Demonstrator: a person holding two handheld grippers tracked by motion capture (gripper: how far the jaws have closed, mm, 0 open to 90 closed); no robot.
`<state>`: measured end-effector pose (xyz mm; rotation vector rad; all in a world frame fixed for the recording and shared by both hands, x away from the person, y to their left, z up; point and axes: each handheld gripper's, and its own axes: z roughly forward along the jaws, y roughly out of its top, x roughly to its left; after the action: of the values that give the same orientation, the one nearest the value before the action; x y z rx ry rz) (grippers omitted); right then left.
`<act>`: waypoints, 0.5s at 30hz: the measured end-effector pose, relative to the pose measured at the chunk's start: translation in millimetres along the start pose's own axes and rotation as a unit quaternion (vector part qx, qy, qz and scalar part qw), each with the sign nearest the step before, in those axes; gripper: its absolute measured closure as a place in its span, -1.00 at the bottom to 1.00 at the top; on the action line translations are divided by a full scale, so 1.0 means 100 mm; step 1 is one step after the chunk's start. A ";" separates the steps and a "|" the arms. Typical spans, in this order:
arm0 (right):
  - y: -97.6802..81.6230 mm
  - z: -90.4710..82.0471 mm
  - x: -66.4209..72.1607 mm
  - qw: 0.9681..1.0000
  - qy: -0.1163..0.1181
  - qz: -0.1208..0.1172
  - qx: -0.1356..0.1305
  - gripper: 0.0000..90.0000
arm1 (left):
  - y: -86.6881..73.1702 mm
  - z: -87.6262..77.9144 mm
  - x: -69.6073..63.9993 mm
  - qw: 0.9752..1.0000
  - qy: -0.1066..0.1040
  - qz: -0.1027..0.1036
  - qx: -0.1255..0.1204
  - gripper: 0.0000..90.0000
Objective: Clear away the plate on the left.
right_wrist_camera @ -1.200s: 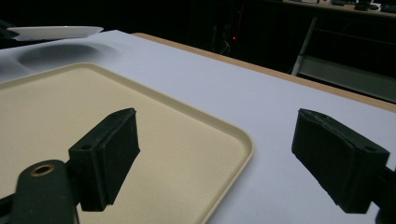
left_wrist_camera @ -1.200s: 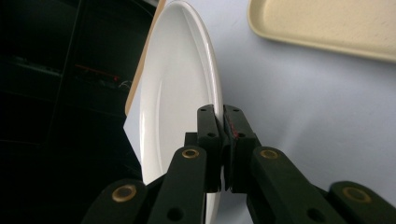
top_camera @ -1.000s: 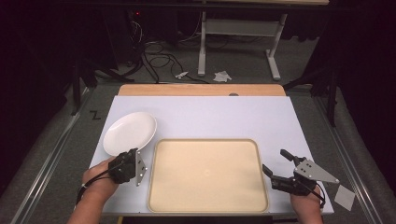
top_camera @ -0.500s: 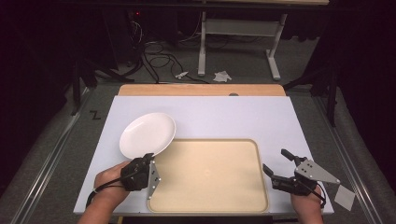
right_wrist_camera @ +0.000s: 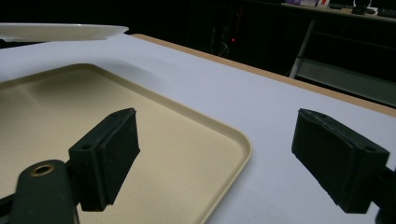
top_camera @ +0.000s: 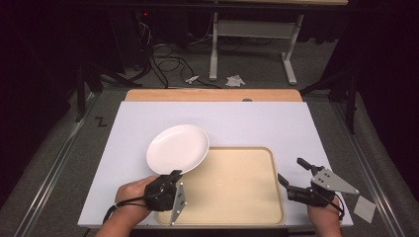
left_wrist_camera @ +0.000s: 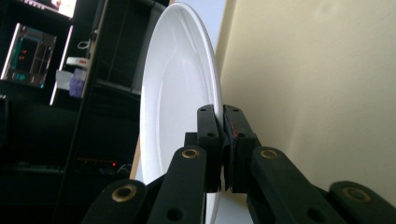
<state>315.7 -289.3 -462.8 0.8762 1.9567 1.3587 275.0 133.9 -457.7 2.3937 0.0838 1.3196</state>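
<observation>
White table (top_camera: pixel 257 123), dark room behind. Count: one white plate (top_camera: pixel 178 148), one beige tray (top_camera: pixel 237 197). Left gripper (left_wrist_camera: pixel 223 140) clamped on plate rim, plate held lifted over tray's near-left corner. Right gripper (right_wrist_camera: pixel 224 163) wide open, idle at tray's right edge. Likely remaining: plate onto tray; not yet set down.

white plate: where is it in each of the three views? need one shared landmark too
High view: white plate left of centre, its near rim at the left gripper, its right edge over the tray's far-left corner.
Left gripper view: seen edge-on, running from top centre down to the fingers, which pinch its rim.
Right gripper view: a thin sliver at the top-left corner.
Shared landmark: the beige tray, also at and.
</observation>
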 end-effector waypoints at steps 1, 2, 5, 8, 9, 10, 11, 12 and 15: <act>0.00 0.00 0.00 1.000 0.001 0.000 -0.001 -0.65 | 0.03 0.00 -0.01 1.000 -0.002 0.005 -0.002 0.93; 0.00 0.00 0.00 1.000 0.000 0.002 0.000 -0.65 | 0.05 0.00 -0.02 1.000 -0.006 0.005 -0.006 0.93; -0.01 0.01 -0.01 1.000 0.000 0.003 0.002 -0.65 | 0.13 0.00 -0.07 1.000 -0.014 0.006 -0.020 0.93; -0.02 0.01 -0.01 1.000 0.002 0.004 0.002 -0.65 | 0.21 0.00 -0.11 0.999 -0.024 0.010 -0.033 0.93; -0.02 0.01 -0.01 1.000 0.002 0.003 0.002 -0.65 | 0.25 0.00 -0.13 0.999 -0.027 0.016 -0.035 0.93; -0.02 0.01 -0.01 1.000 0.002 0.001 0.001 -0.65 | 0.28 0.00 -0.15 0.999 -0.029 0.020 -0.038 0.93; -0.02 0.01 -0.01 1.000 0.001 0.001 0.000 -0.65 | 0.30 0.01 -0.17 0.998 -0.031 0.023 -0.040 0.93; -0.02 0.01 -0.01 1.000 0.001 0.002 0.001 -0.65 | 0.33 0.01 -0.18 0.998 -0.032 0.026 -0.043 0.93; -0.02 0.02 -0.01 1.000 0.002 0.002 0.002 -0.65 | 0.39 0.02 -0.22 0.997 -0.039 0.030 -0.051 0.93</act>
<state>317.3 -289.6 -464.7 0.8808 1.9609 1.3604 259.0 92.5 -461.2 2.3739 -0.0775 1.2252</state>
